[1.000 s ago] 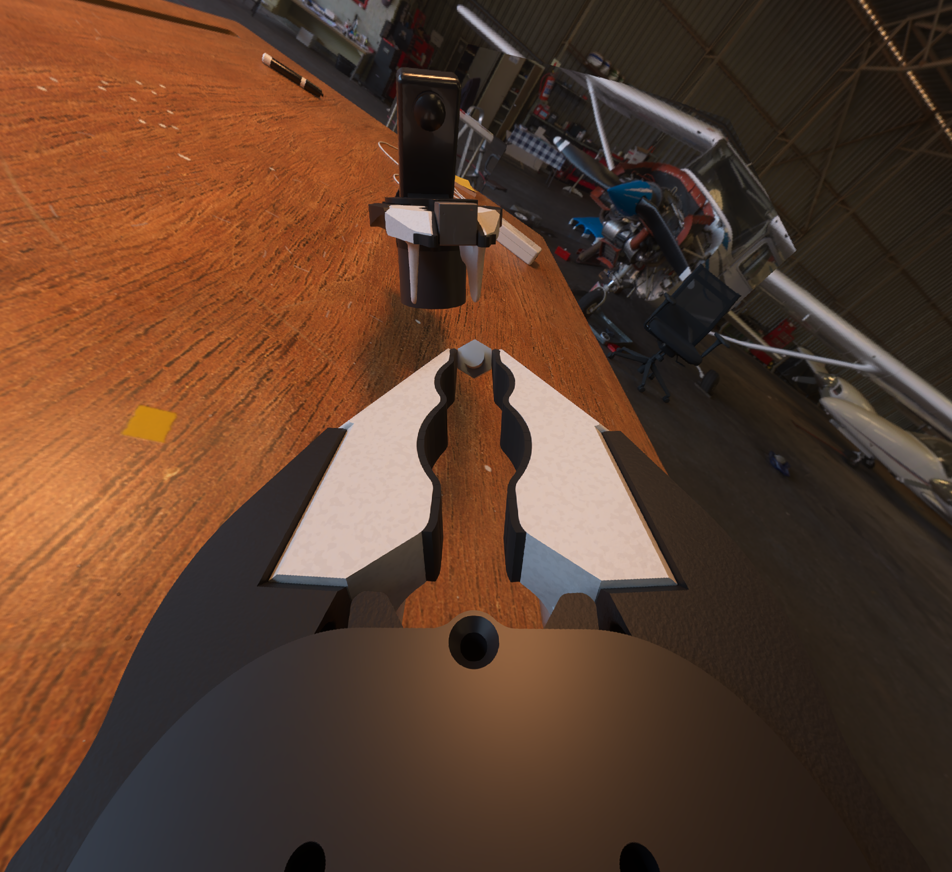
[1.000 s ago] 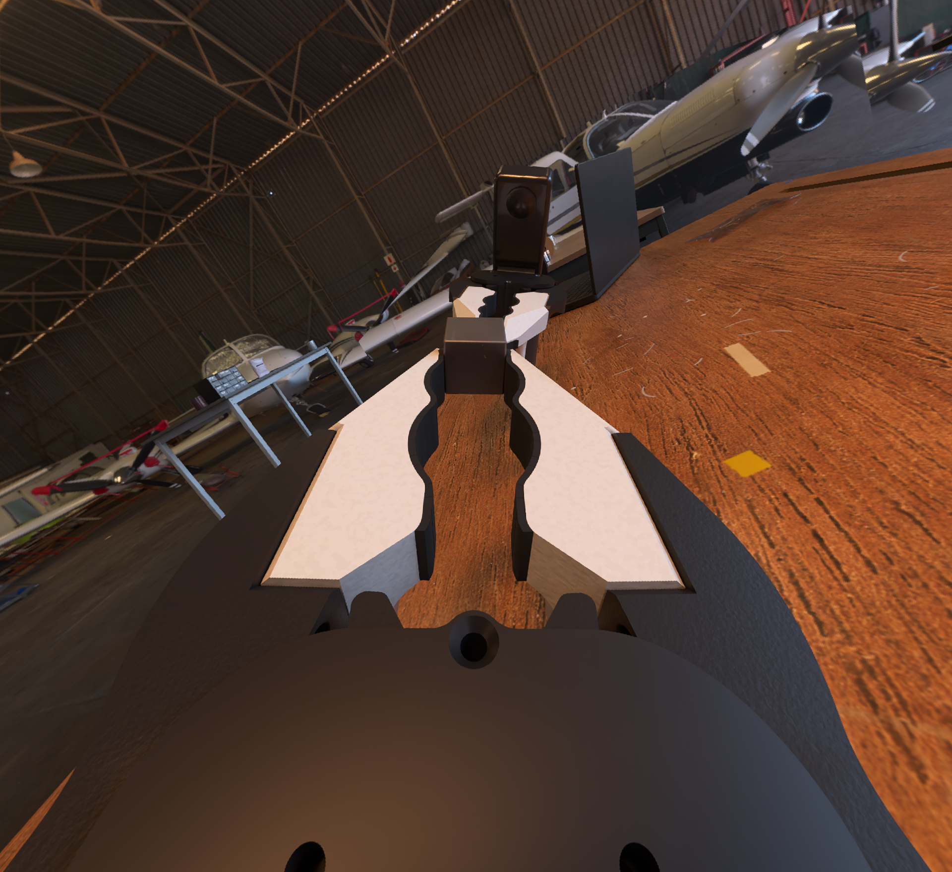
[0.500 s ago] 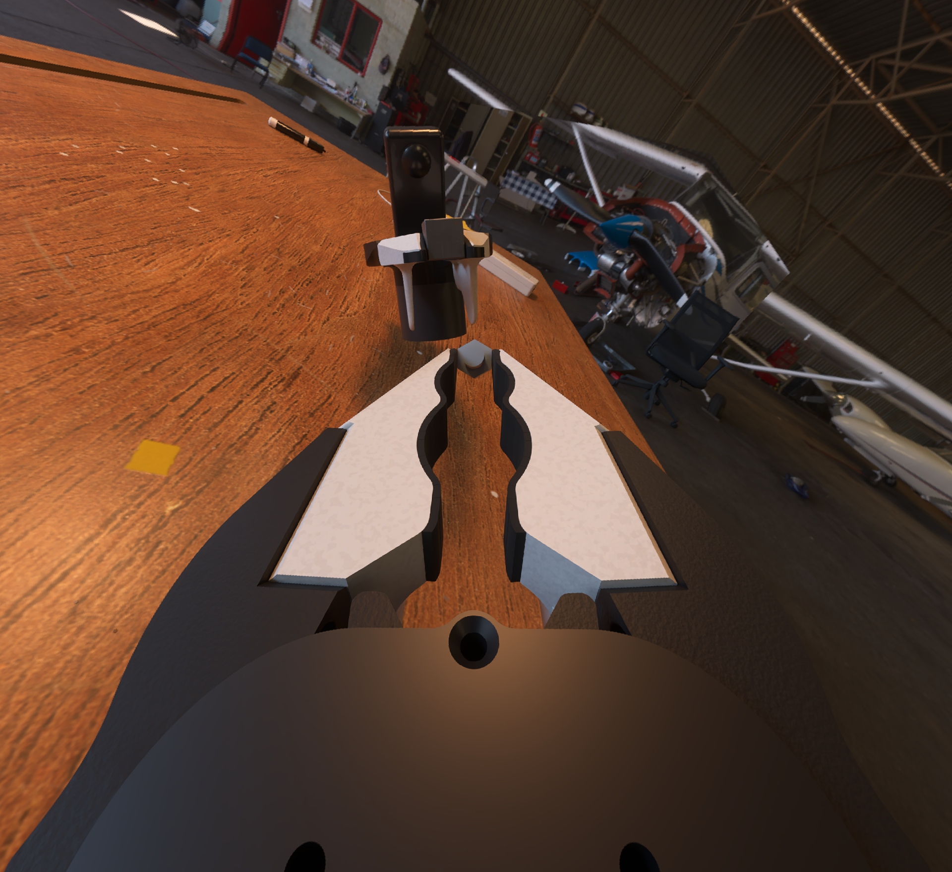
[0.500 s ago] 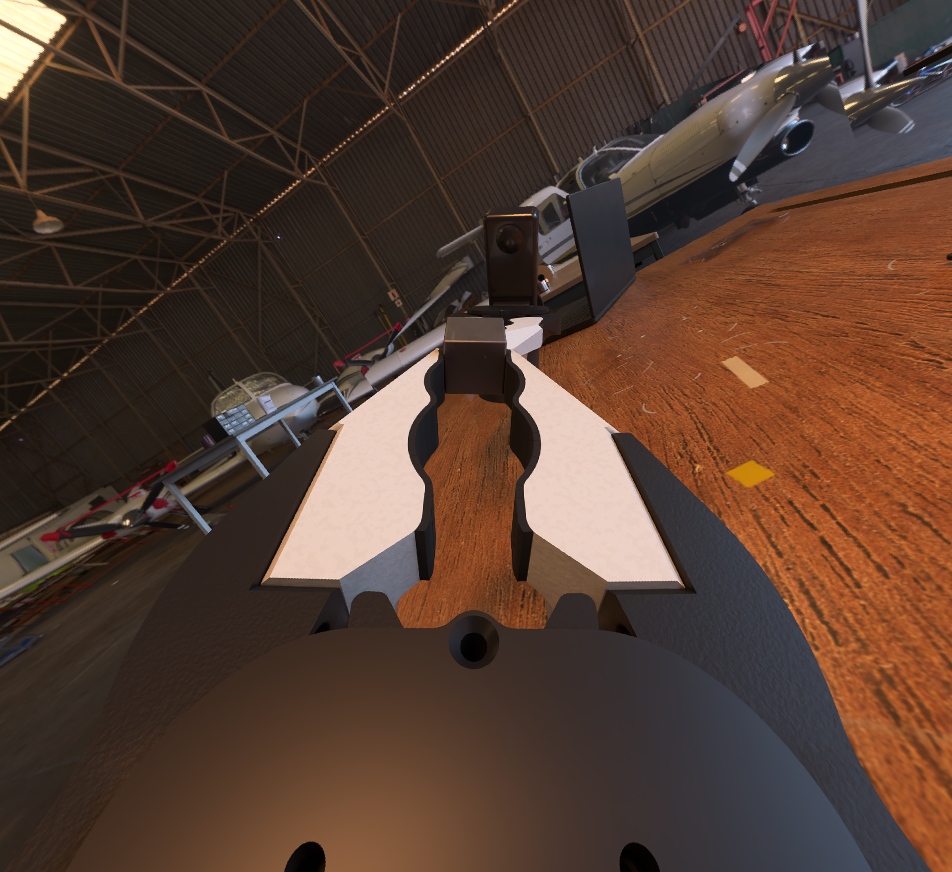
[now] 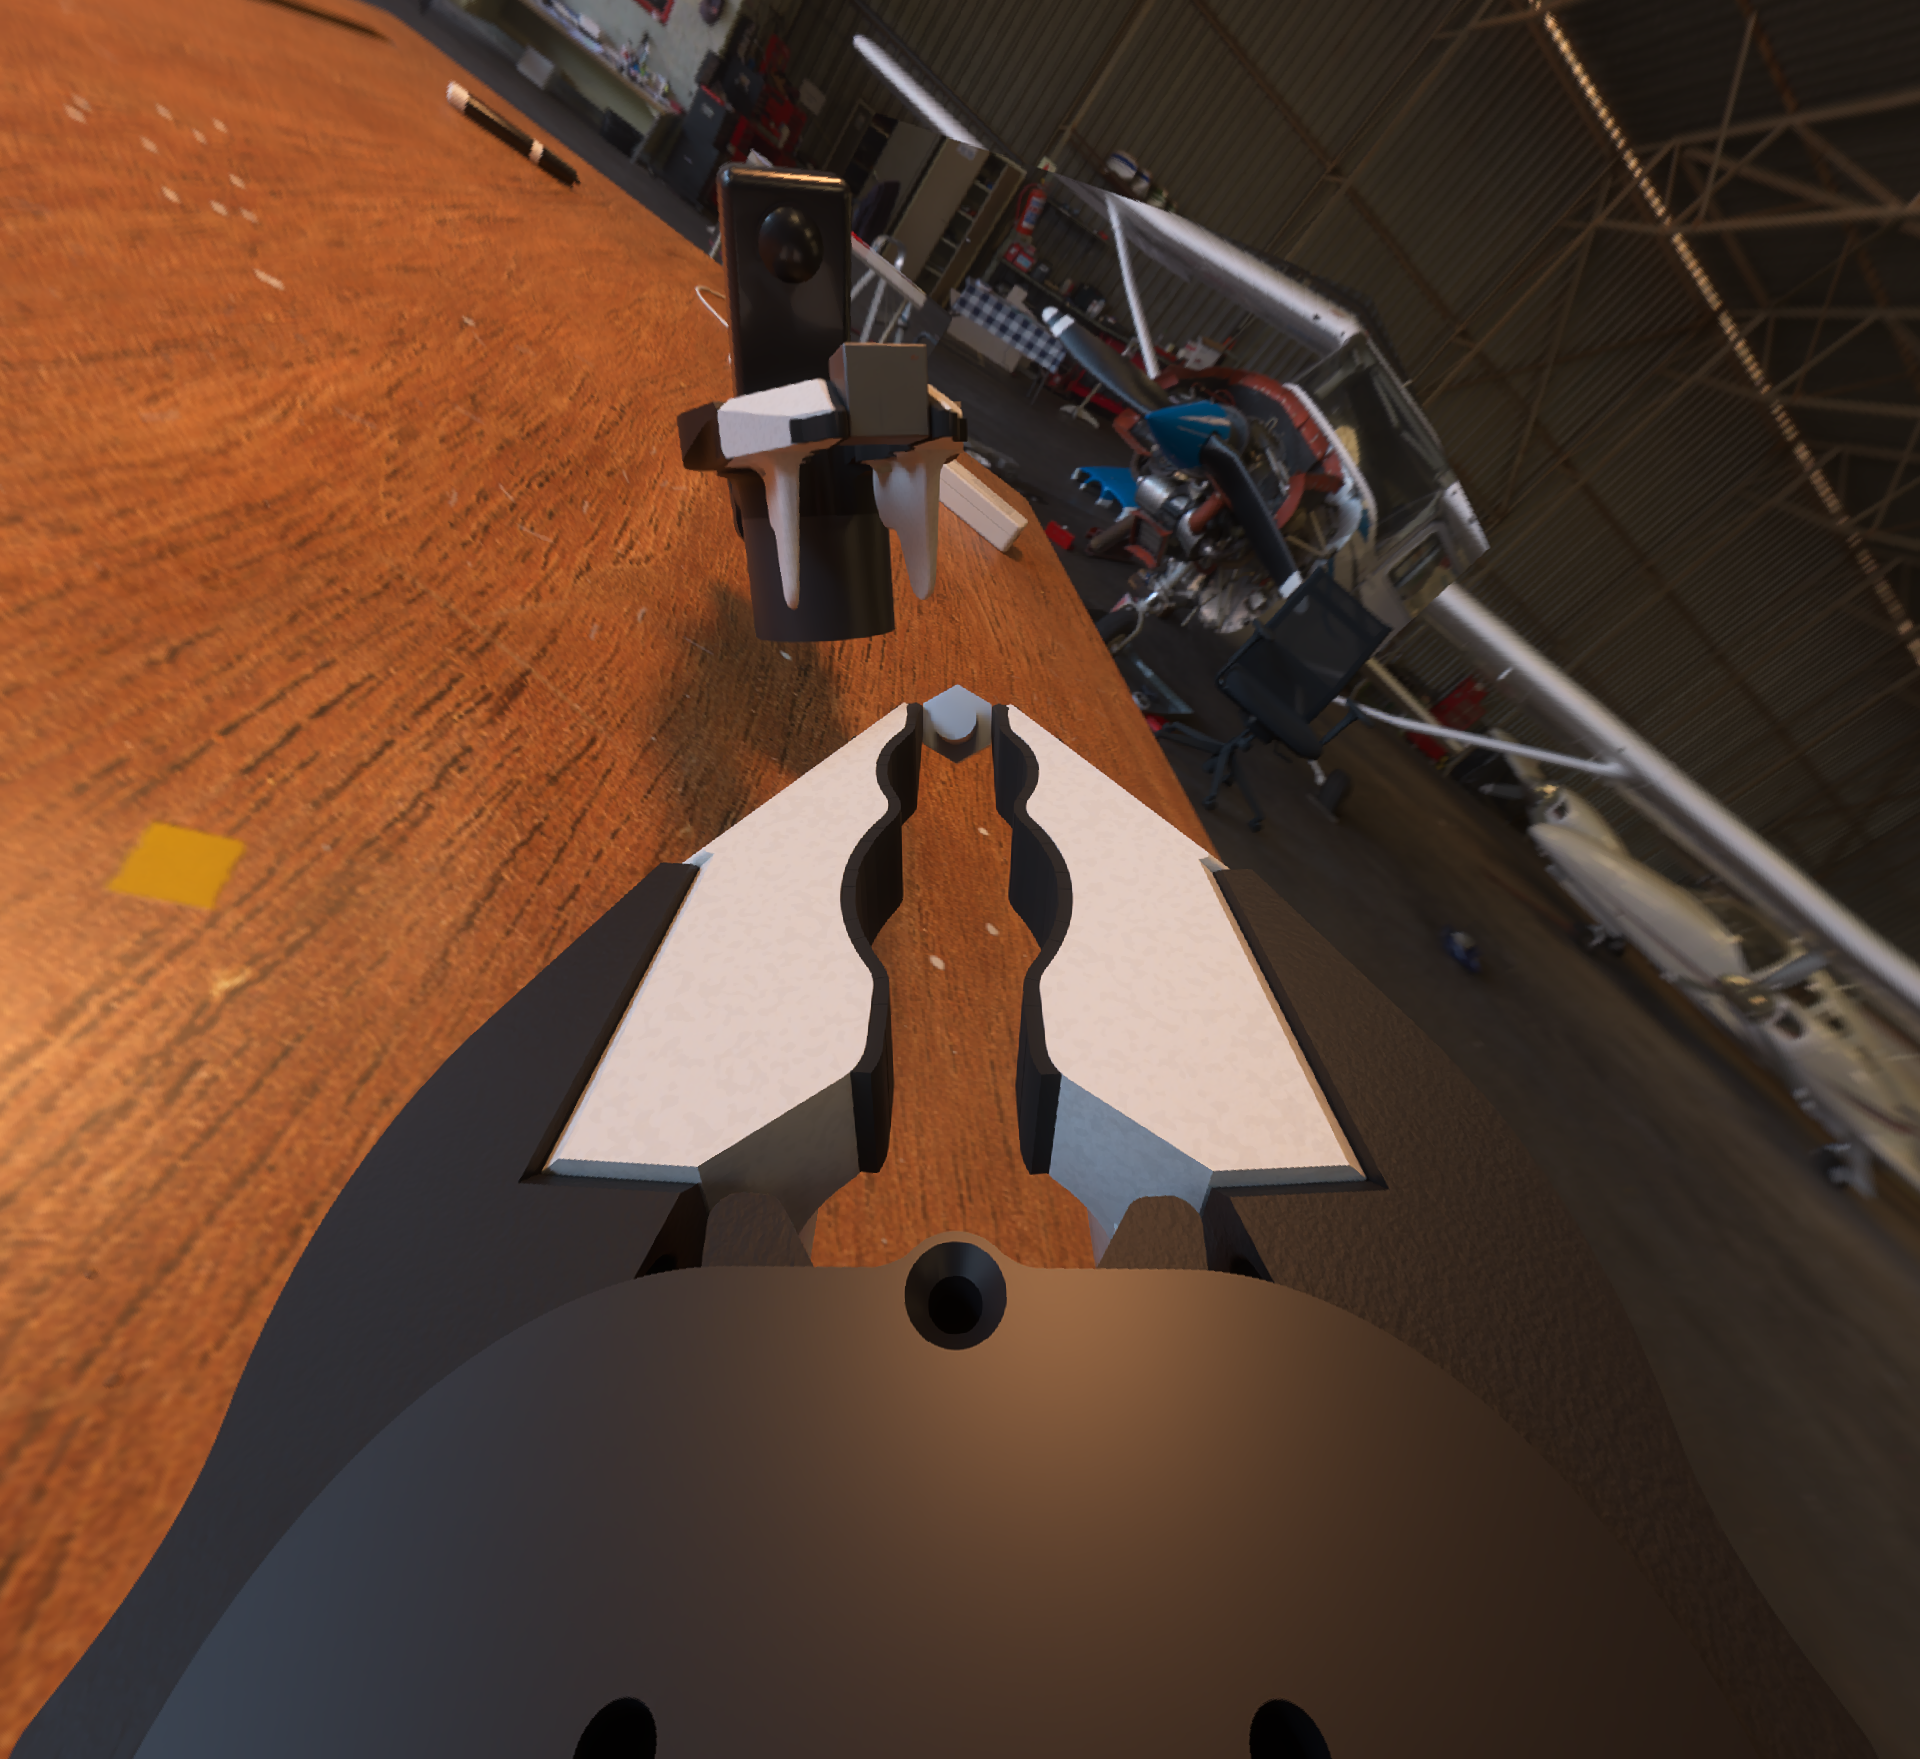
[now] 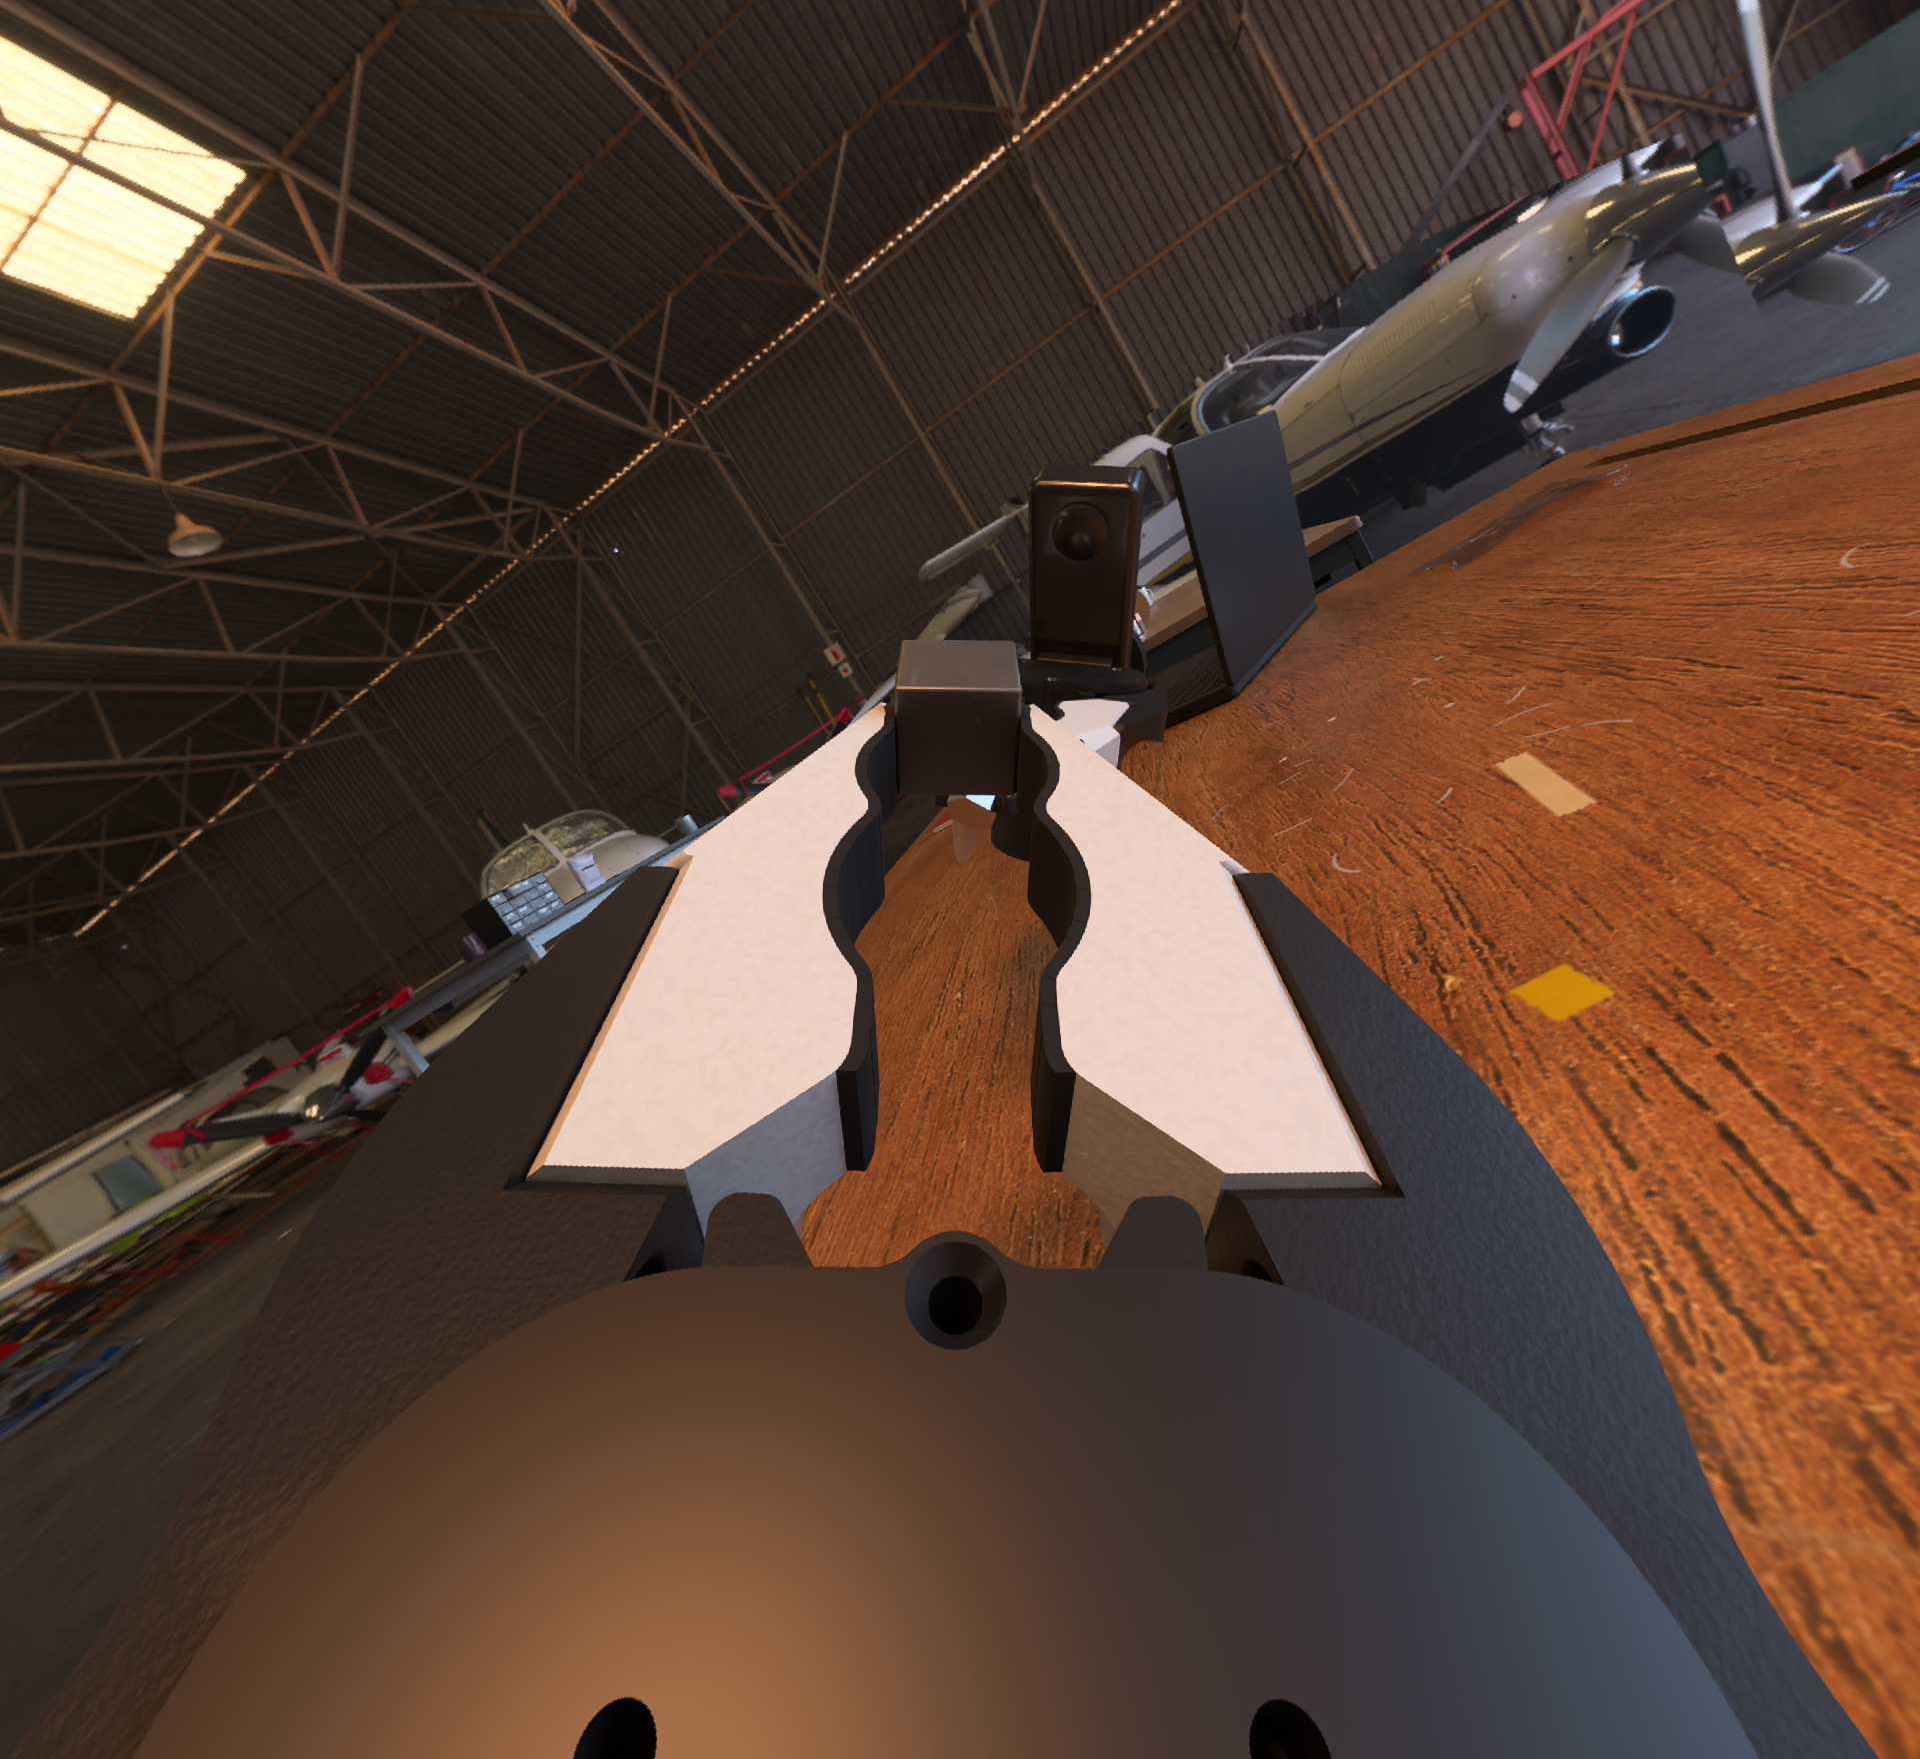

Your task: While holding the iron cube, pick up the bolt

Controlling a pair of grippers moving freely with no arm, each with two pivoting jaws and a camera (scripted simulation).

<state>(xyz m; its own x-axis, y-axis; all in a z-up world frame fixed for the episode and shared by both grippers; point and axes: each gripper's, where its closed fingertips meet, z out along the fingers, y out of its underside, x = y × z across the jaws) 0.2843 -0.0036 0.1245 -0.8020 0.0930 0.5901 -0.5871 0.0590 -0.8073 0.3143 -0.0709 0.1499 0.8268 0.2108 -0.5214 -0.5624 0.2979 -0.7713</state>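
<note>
My left gripper (image 5: 954,724) is shut on the bolt (image 5: 954,714), a small pale grey piece pinched between the fingertips just above the wooden table (image 5: 312,514). My right gripper (image 6: 956,722) is shut on the iron cube (image 6: 954,712), a dark metal block held at the fingertips above the table (image 6: 1662,774). In the left wrist view the right gripper (image 5: 873,426) faces me a short way ahead, off the table, with the cube (image 5: 883,388) in it. The left gripper's black body (image 6: 1081,566) shows just behind the cube in the right wrist view.
A black pen (image 5: 509,135) lies far back on the table and a pale block (image 5: 977,504) lies near its right edge. A yellow patch (image 5: 177,866) marks the left side. A black panel (image 6: 1236,546) stands at the far edge, with a beige patch (image 6: 1543,782) nearby.
Both grippers have kept their hold. The right wrist view has tilted up and shows more ceiling. The left wrist view has swung, and the right gripper now looks turned, with the cube showing on top.
</note>
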